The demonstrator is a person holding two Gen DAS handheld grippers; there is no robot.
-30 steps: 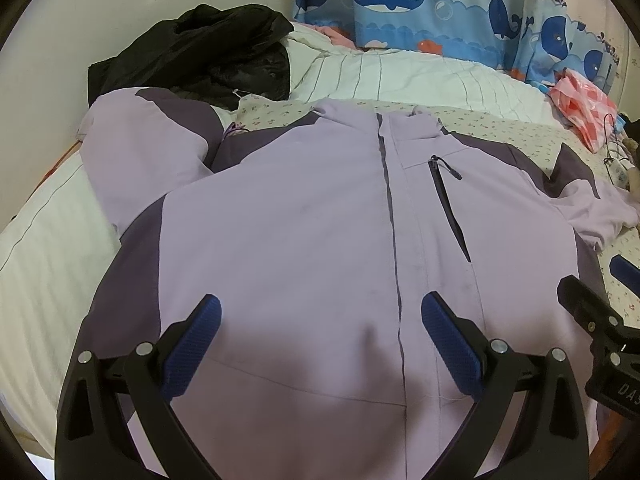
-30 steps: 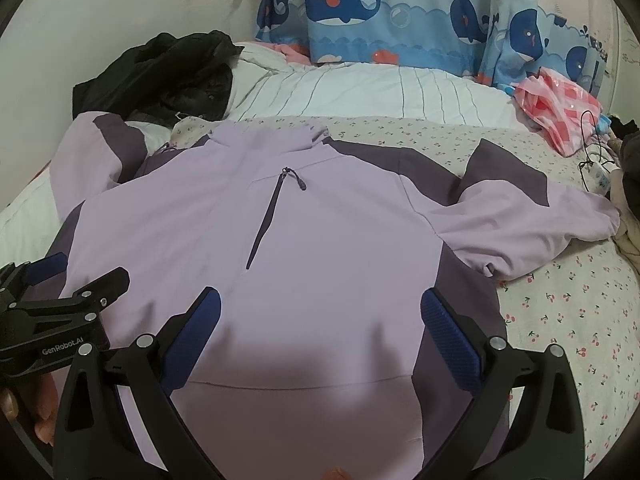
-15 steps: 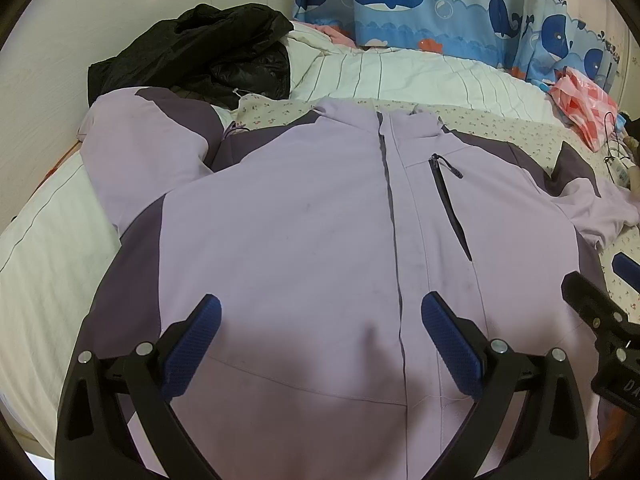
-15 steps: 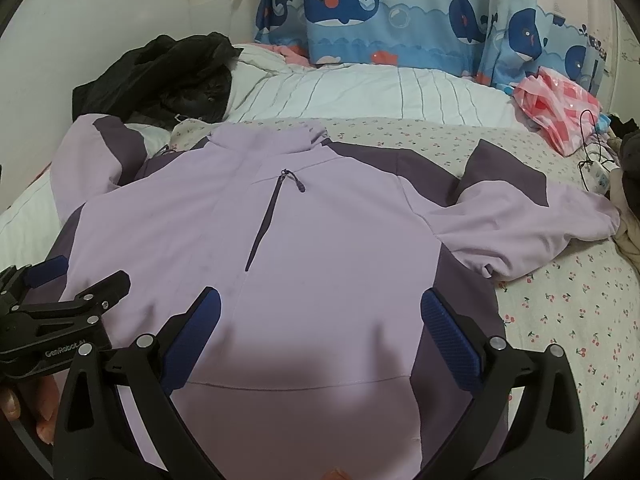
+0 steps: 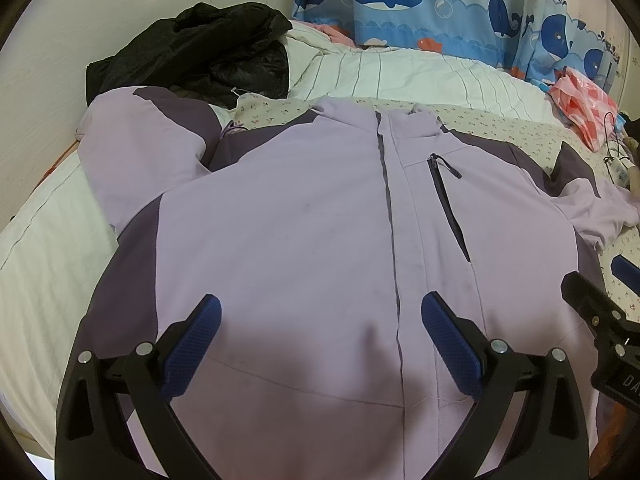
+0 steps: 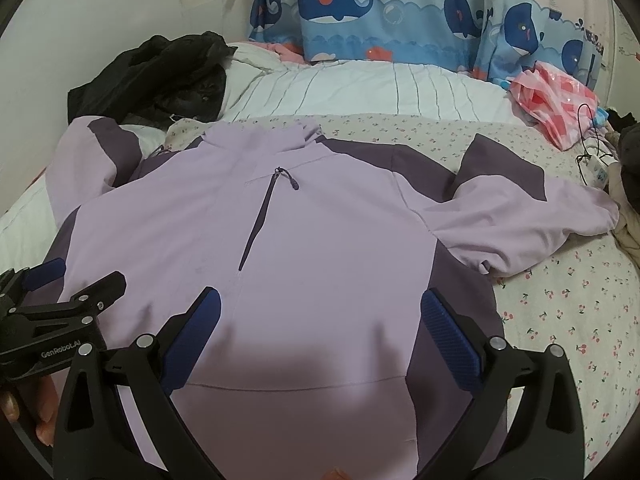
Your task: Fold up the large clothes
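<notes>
Nearest to us, the left gripper (image 5: 320,334) is hovering over the lower front of the lilac jacket (image 5: 320,240), fingers spread wide apart, gripping nothing; no cloth is pinched between the blue pads (image 5: 192,344). Alongside it, the right gripper (image 6: 320,334) is doing the same over the hem on its own side, jaws wide, empty, casting a shadow on the fabric but not visibly pressing it. A hand (image 6: 28,408) is showing at the lower left edge of the right wrist view, behind the other tool.

The jacket is lying face up on the bed (image 6: 560,320), zipped, hem towards the grippers and collar pointing away. That layout looks deliberate: flat and centred, so a fold can be started from the bottom edge or the sides. Both tools appear to be lining up at the hem, which suggests folding has not begun.

Moving outward, the right sleeve (image 6: 520,220) is bent across the floral sheet, and the left sleeve (image 5: 132,152) is angled up towards the wall. They probably need bringing in over the chest first.

Further back, a black garment (image 5: 192,52) is heaped just beyond the left shoulder, and a pink bag (image 6: 556,100) is sitting at the far right. Behind everything, the whale curtain (image 6: 400,12) is hanging.
</notes>
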